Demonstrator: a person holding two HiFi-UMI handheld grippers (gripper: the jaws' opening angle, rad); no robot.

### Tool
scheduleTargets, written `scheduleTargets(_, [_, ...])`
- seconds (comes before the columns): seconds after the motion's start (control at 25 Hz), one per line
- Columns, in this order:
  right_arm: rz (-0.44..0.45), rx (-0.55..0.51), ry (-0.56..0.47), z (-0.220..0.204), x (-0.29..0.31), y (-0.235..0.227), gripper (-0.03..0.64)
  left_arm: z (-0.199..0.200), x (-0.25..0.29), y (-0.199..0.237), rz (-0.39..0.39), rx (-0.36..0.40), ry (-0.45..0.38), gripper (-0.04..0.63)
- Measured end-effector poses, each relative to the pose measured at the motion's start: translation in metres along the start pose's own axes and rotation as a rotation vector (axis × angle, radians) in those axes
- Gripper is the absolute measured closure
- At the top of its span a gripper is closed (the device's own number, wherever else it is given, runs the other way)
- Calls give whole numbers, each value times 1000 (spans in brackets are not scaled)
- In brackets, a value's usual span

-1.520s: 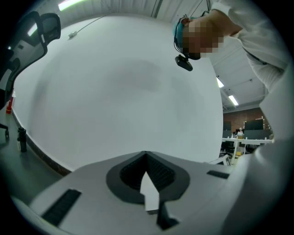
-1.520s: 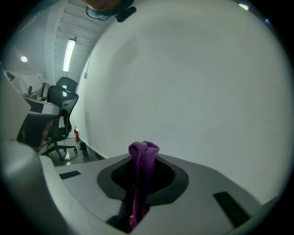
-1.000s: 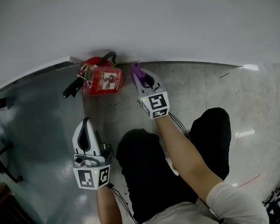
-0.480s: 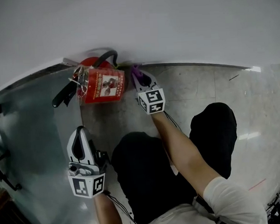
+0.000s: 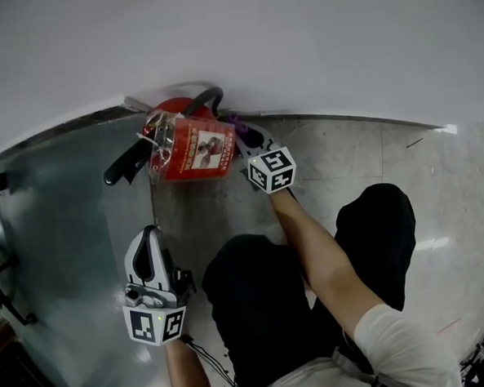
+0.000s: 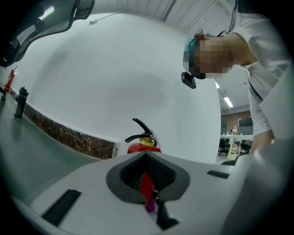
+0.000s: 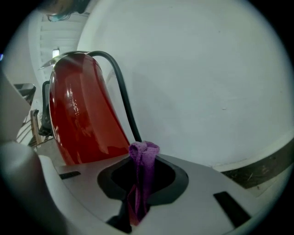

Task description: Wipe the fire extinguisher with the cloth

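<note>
Currently the red fire extinguisher point(image 5: 194, 150) stands at the floor's point(image 5: 346, 158) far edge against the white wall point(image 5: 298, 46), its long axis vertical, with the valve on top and the black lever reaching left. Just beside its right flank, the right gripper point(image 5: 239, 127) has its jaws clamped on a bunched purple cloth point(image 7: 143, 156). The left gripper point(image 5: 149, 232), well back from the extinguisher, is closed on nothing.
</note>
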State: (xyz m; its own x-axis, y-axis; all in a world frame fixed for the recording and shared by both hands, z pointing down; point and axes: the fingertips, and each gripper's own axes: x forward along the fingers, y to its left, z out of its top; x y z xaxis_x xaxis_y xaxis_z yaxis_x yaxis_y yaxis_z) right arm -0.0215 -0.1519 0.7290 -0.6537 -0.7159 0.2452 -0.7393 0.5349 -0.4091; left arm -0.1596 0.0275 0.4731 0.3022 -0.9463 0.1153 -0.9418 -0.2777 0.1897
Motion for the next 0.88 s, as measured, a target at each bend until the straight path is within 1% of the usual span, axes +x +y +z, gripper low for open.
scheduleTargets(0.2, [111,101,-56,16,0,7,558,-6,1,-5,-18,1,7,591])
scheduleTargets(0.28, [143,121,-71,24,-3,11,559,-8,0,-7,-21,-3,8,591])
scheduleTargets(0.6, [194,123,-82,51,-26,34,560,2,-8,-8,21,-2,-11,591])
scheduleTargets(0.8, [256,70,-80,85,-37,52,560,23,-8,-10,41,42,-43,591])
scheduleTargets(0.88, [281,61,-89,100,-42,59,560,31,-9,-12,52,47,-58,591])
